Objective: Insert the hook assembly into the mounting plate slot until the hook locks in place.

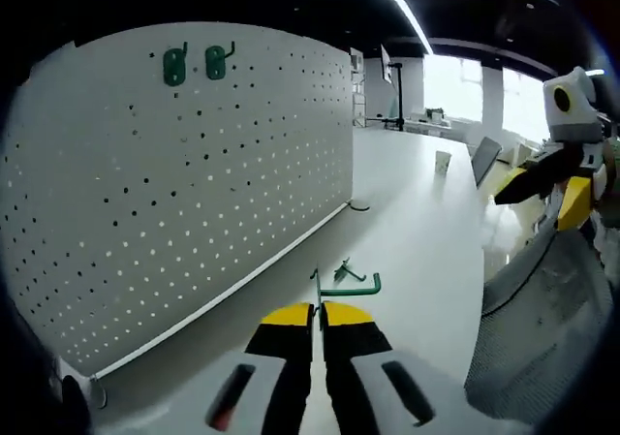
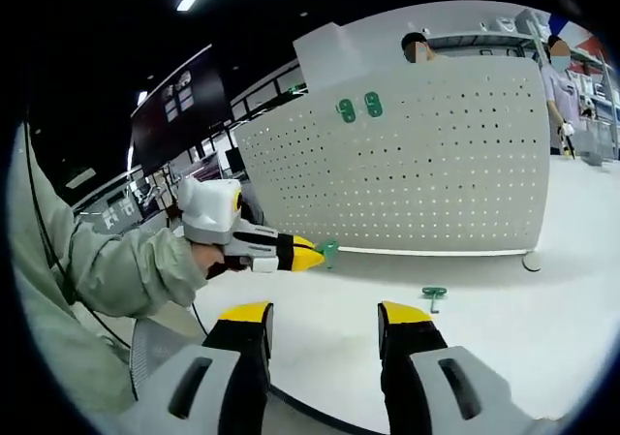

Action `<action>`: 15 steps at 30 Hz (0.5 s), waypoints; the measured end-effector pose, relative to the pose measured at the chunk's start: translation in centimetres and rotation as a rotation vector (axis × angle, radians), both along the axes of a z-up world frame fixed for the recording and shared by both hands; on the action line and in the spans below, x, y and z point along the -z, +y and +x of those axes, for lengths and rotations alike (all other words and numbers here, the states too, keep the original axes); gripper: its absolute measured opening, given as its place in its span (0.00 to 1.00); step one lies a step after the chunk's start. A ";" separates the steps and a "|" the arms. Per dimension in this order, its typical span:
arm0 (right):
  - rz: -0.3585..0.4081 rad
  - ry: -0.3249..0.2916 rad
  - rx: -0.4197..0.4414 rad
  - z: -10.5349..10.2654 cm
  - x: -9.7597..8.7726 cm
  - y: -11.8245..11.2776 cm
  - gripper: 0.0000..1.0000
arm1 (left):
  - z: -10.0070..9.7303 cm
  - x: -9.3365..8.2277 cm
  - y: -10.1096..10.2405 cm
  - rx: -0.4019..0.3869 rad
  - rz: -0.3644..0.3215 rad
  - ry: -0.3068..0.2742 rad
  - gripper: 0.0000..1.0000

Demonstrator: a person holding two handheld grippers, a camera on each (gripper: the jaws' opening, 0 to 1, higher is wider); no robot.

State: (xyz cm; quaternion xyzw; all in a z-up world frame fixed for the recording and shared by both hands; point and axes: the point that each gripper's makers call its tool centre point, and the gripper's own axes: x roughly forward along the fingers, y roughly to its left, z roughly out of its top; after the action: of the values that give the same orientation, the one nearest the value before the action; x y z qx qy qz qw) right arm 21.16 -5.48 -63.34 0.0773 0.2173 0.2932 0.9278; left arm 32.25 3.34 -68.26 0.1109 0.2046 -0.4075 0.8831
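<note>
The left hand-held gripper (image 1: 317, 311) was clenched on a green hook (image 1: 346, 286), its long arm pointing right. The right hand-held gripper (image 2: 323, 311) was released above the table (image 2: 542, 328), facing the pegboard (image 2: 436, 164).

My left gripper's (image 1: 318, 315) jaws cover part of the held hook (image 1: 341, 285); pegboard's (image 1: 174, 193) left edge cut off.

Green hooks (image 1: 349, 282), white dotted pegboard (image 1: 194, 183), seemingly yellow-tipped tool (image 1: 318, 321).

The upright pegboard (image 2: 426, 164) bounds the bench (image 2: 542, 309); one loose hook (image 2: 433, 296) lies on the open surface before it.
</note>
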 end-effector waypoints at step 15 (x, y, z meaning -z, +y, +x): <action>0.005 0.003 -0.041 0.3 0.2 0.9 0.42 | -0.5 -5.0 2.0 -0.137 -0.127 -0.105 0.02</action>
State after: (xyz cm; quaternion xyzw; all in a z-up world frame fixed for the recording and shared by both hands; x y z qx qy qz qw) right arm 21.45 -4.60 -63.52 0.0758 0.2196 0.3127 0.9210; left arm 31.75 5.37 -63.25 0.0617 0.1391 -0.3521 0.9235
